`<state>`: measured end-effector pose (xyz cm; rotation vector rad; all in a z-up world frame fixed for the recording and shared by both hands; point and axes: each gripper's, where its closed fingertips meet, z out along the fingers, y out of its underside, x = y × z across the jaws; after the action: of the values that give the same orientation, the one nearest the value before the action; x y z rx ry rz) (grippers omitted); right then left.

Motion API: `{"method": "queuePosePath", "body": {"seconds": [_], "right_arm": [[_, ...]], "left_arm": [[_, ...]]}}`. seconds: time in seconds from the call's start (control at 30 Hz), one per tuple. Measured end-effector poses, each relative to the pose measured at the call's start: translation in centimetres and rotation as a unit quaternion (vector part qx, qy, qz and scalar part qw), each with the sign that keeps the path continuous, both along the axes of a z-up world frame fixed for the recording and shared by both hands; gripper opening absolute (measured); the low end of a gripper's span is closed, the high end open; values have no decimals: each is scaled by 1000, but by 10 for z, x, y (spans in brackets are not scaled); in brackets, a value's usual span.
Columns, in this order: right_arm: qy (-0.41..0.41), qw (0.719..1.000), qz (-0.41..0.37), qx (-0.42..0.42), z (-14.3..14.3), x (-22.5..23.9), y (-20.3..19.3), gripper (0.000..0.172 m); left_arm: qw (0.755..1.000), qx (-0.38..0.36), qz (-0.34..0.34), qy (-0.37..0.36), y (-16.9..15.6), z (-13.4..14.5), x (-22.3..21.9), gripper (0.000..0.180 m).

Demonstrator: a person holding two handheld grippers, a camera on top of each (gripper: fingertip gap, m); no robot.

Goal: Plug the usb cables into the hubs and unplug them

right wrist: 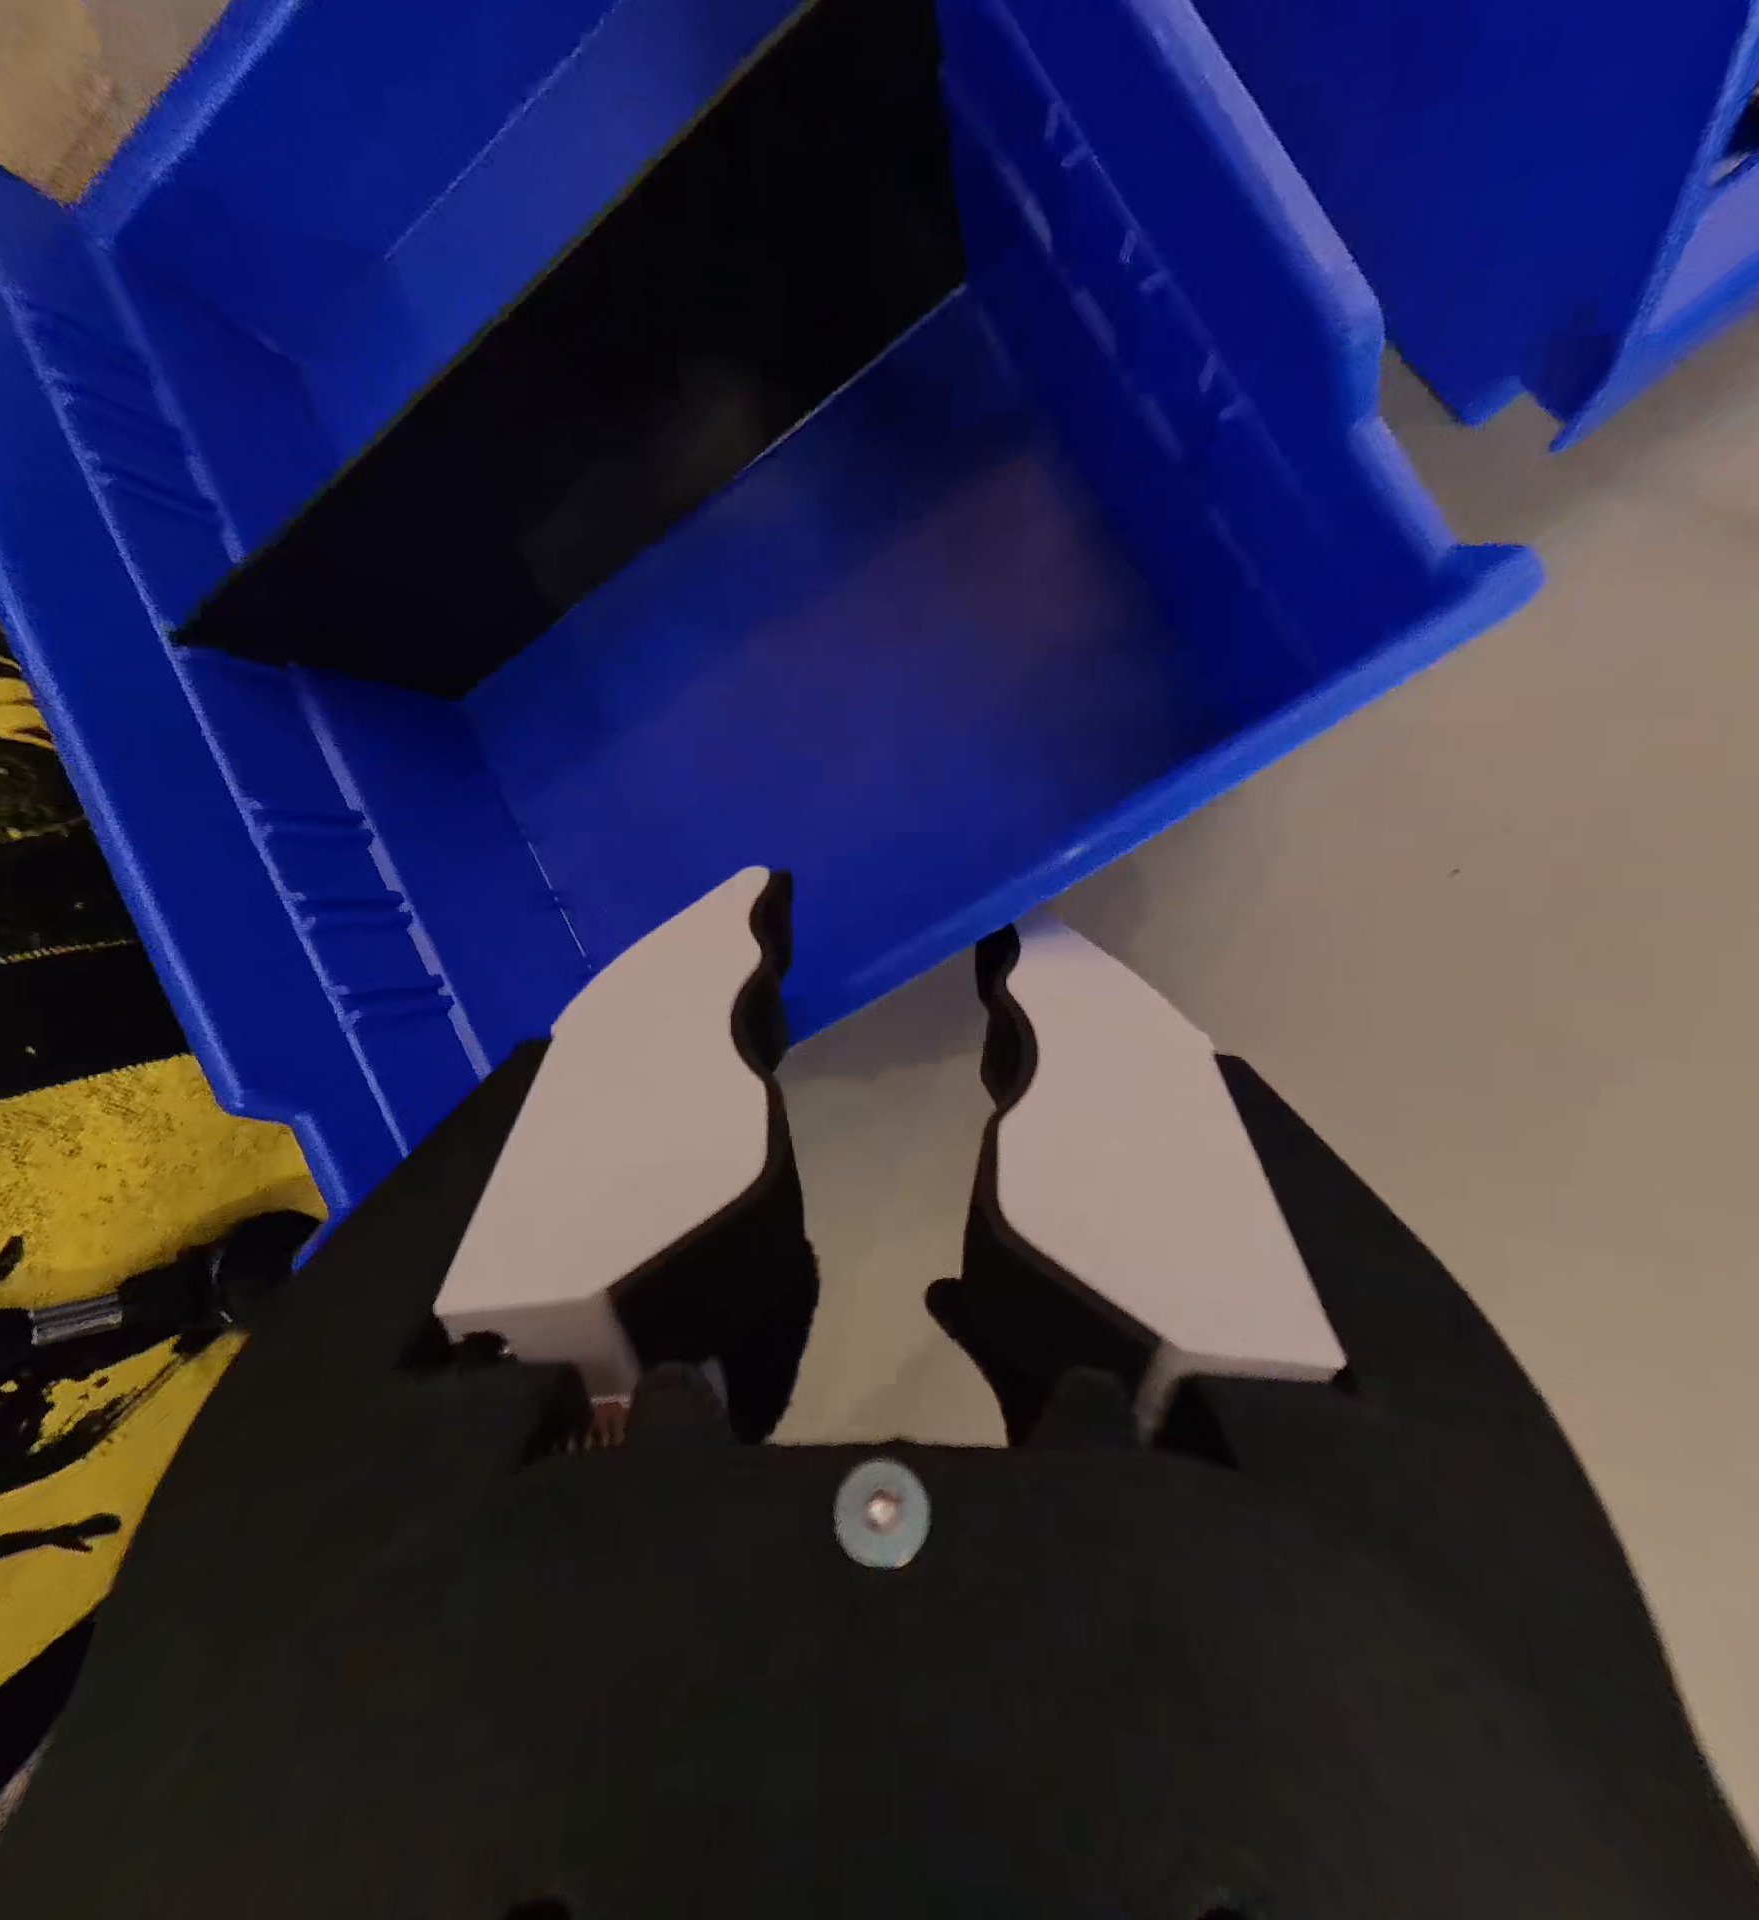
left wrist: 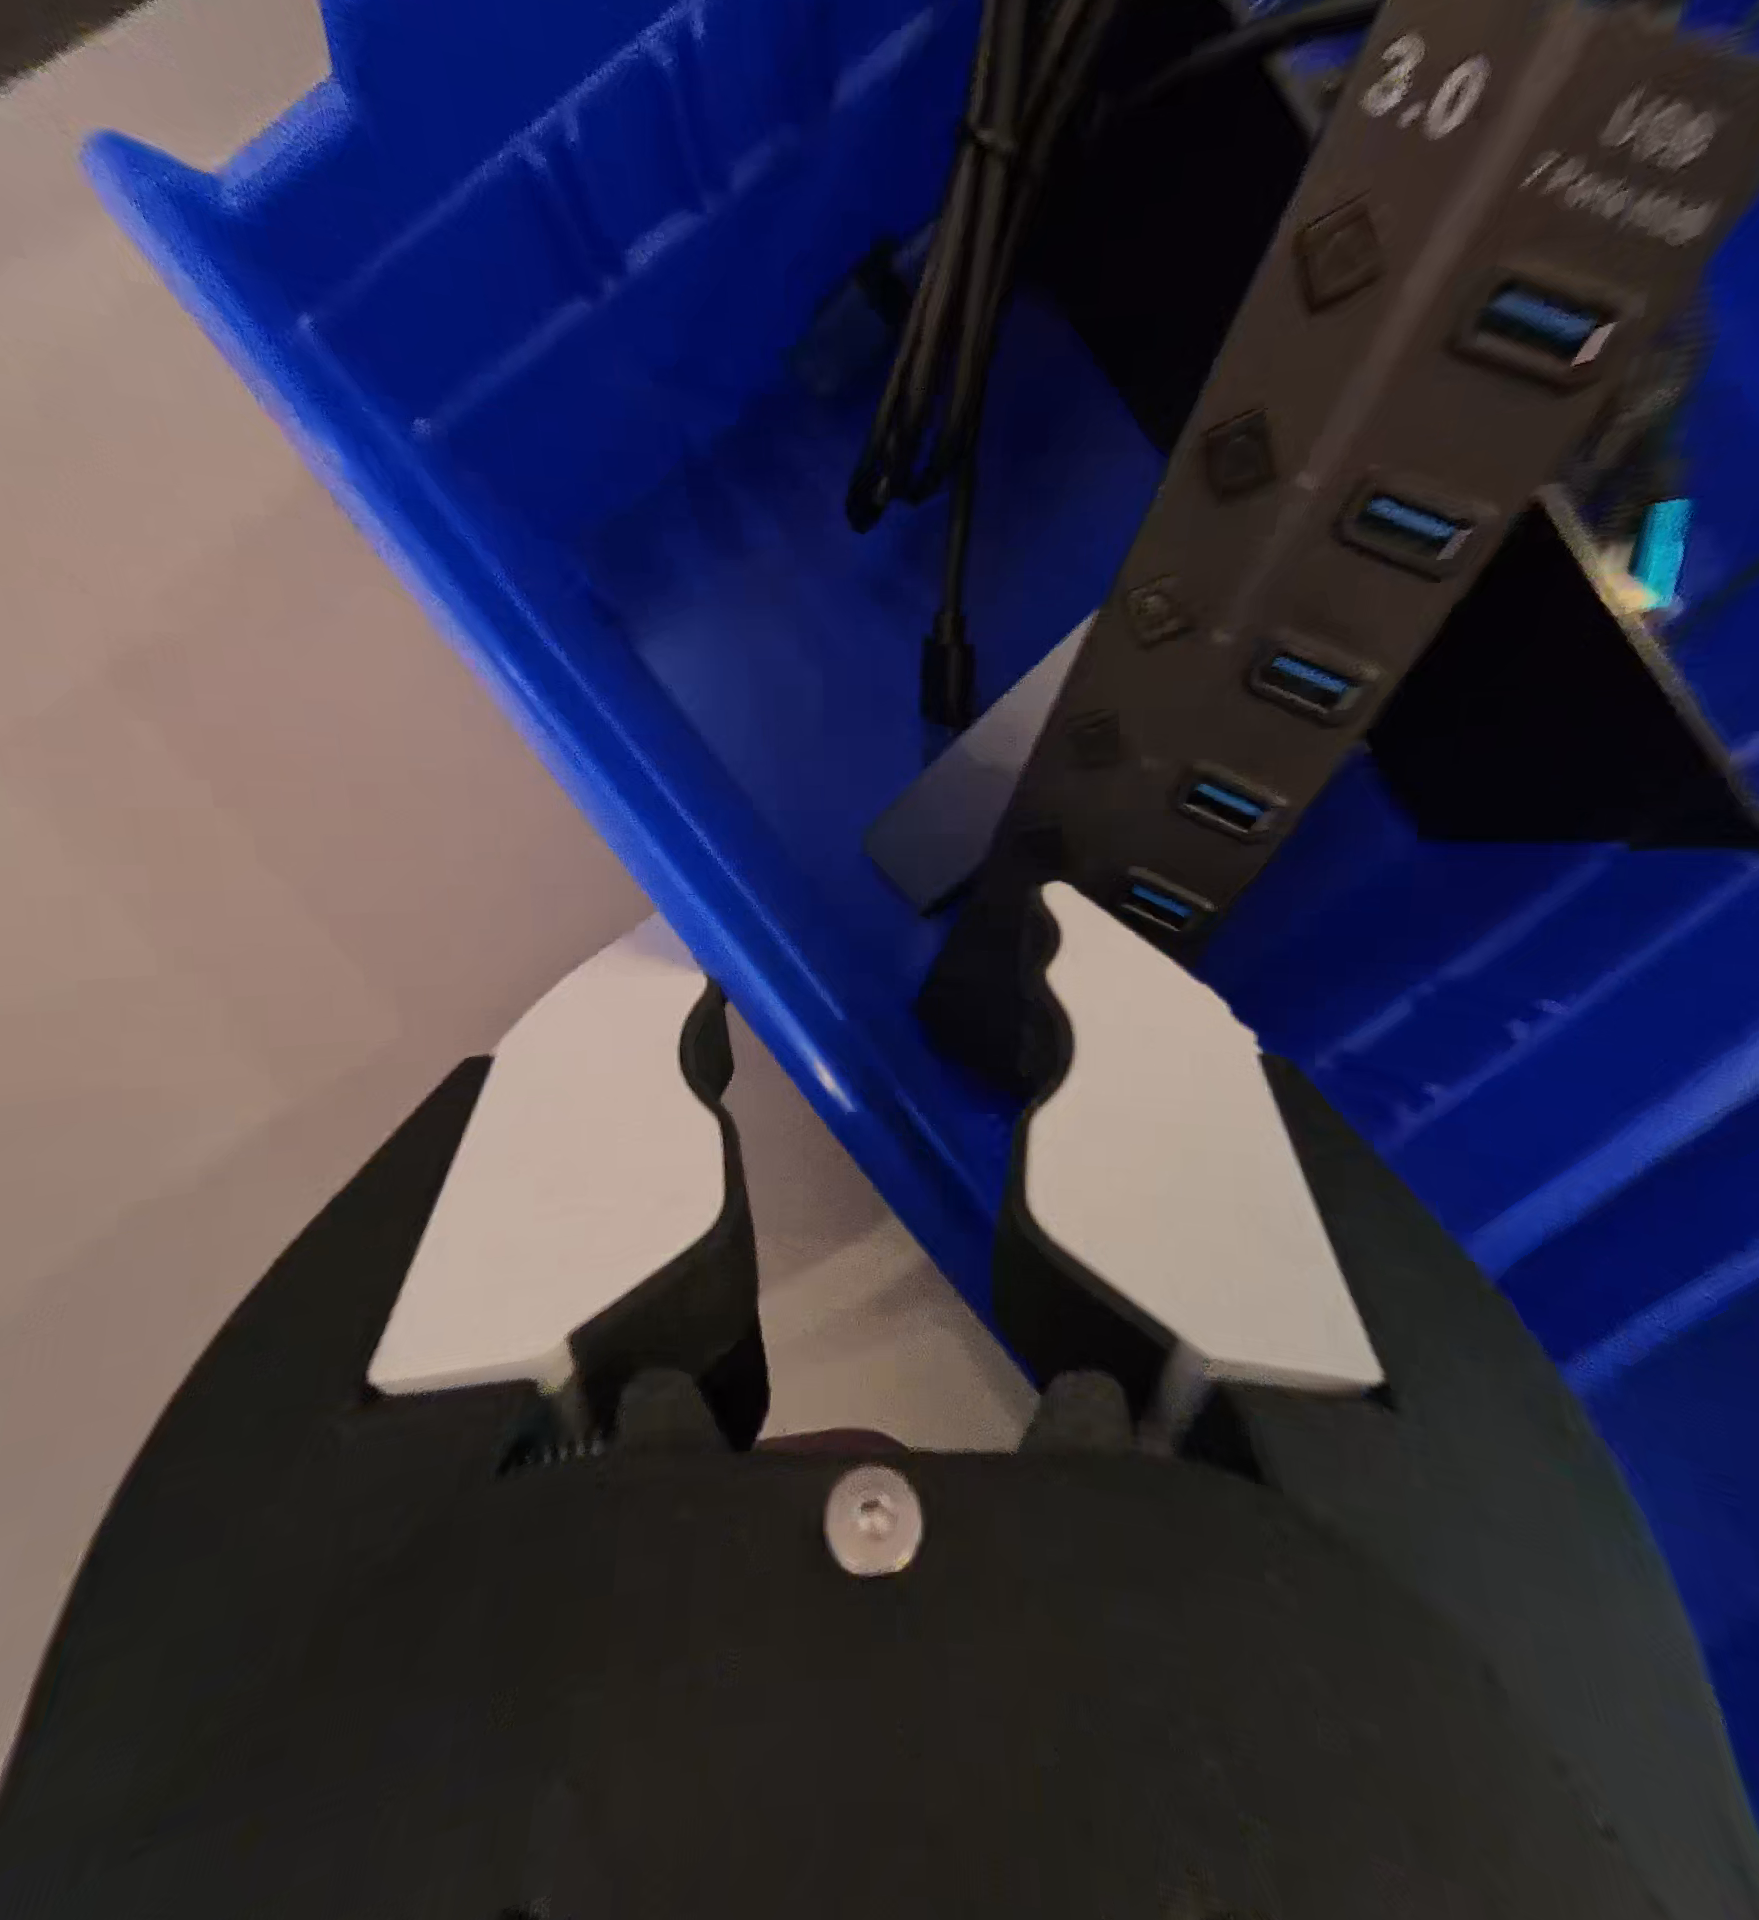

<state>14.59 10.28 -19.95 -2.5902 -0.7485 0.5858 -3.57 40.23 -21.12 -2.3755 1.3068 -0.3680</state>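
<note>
Left gripper (left wrist: 880,961) sits nearest, fingers spread wide with nothing between them; one fingertip is outside the blue bin wall (left wrist: 501,582), the other over the inside, so the rim runs through the gap without being gripped. Right gripper (right wrist: 880,940) likewise wide apart and bare, straddling the front lip of a second blue bin (right wrist: 1218,790), no contact I can confirm.

Just past the left fingertips stands the black USB hub (left wrist: 1374,540), leaning up inside the bin, blue ports in a row along its face. Every port that shows looks vacant. Black cable bundle (left wrist: 916,343) hangs farther back in the same bin, not connected to the visible ports. Judgement: plugging has not started, or an unplug cycle is already finished; cannot tell which. No cable or hub picked up yet.

Hard to read: both views are motion-blurred. Hub's lowest port is partly covered by the fingertip. A dark flat panel (left wrist: 1540,727) behind the hub is unidentifiable. The right bin holds only a black panel (right wrist: 594,416); its contents are unclear. More black cabling (right wrist: 127,1309) lies on a yellow-black mat, cut off.
</note>
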Motion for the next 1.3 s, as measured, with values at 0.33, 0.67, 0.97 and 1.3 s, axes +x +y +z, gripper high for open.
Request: {"method": "queuePosePath", "body": {"seconds": [0.33,0.67,0.97,1.3], "right_arm": [[-111,993,-9,-23,-1,87,0,12],[-222,971,-10,-89,-2,257,49,6],[-317,943,33,-93,-2,328,153,12],[-446,890,62,-73,-4,398,253,21]], "left_arm": [[998,10,2,63,59,-7,-48,10],[968,29,-113,222,152,-9,-113,21],[932,94,-170,306,246,-9,-107,30],[892,161,-232,354,324,-10,-71,40]]}}
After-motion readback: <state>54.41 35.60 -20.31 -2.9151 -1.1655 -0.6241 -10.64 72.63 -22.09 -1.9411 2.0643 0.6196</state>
